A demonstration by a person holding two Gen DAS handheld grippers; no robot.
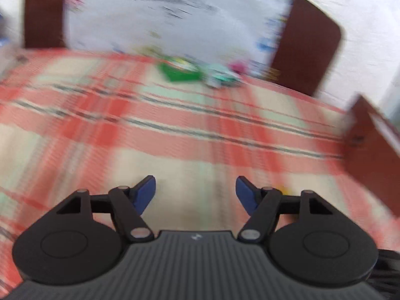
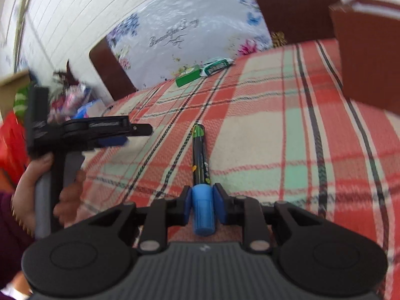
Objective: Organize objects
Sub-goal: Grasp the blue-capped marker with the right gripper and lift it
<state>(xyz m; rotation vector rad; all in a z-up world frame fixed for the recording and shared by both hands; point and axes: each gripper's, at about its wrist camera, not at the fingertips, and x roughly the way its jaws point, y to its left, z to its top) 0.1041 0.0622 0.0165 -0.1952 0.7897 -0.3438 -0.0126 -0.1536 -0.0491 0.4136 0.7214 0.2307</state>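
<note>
The right gripper (image 2: 203,206) is clenched on the blue cap of a marker (image 2: 200,157), whose dark barrel points away over the plaid tablecloth (image 2: 287,130); whether the barrel rests on the cloth or is held just above it cannot be told. The left gripper (image 1: 195,193) is released, its blue fingers (image 1: 143,195) spread wide with nothing between them, above a bare stretch of the cloth; in the right wrist view it appears at the left edge, seen side-on.

At the far edge of the table lie a green box (image 2: 188,76) and, touching it on the right, a green-and-white packet (image 2: 216,66). A brown box (image 2: 370,57) stands at the far right, well apart from both.

Judged progress: early to middle. One item is in hand but not yet placed; the box and packet may already be grouped, or may await sorting. The left wrist view is motion-blurred and adds little detail.
</note>
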